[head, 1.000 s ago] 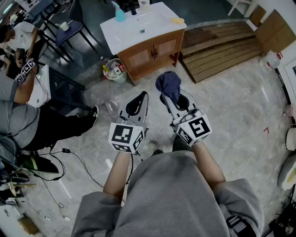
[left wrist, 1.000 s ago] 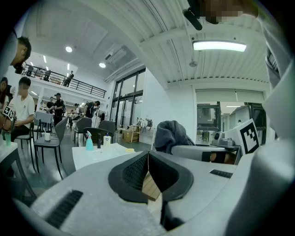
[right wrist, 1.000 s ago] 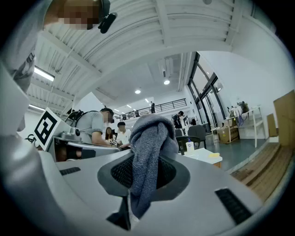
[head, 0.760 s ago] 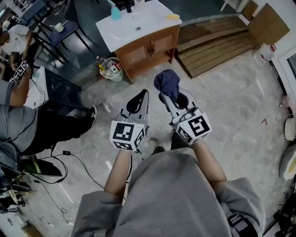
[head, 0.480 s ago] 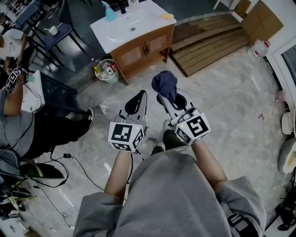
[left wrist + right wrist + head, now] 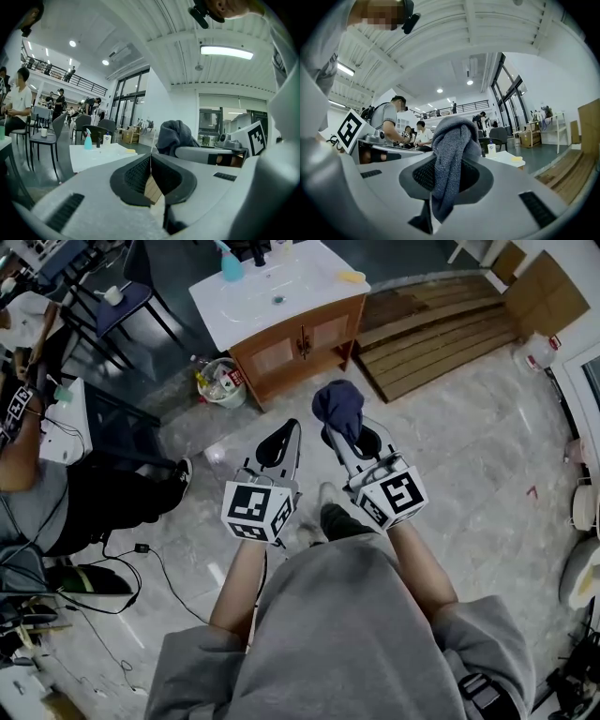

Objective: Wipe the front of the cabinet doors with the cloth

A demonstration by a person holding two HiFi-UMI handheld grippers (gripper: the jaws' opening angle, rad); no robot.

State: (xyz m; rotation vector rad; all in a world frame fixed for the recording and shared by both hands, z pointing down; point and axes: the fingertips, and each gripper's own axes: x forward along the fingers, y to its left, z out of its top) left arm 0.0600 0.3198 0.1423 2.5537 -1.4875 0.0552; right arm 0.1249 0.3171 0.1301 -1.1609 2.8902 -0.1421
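Head view: the cabinet doors (image 6: pixel 302 343) lie at 11 o'clock from the right hand-held gripper (image 6: pixel 349 442), well apart.
Left gripper view: the left hand-held gripper (image 6: pixel 150 159) is closed and empty.
Right gripper view: the jaws clamp the cloth (image 6: pixel 452 154), which stands bunched upright. This gripper looks marginally nearer the doors.

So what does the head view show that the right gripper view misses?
Only the head view shows the cabinet doors whole, the bucket beside them and the person's shoe. Only the right gripper view shows the ceiling lights and a balcony. Both show the dark cloth pinched in the right gripper's jaws, and the white countertop.
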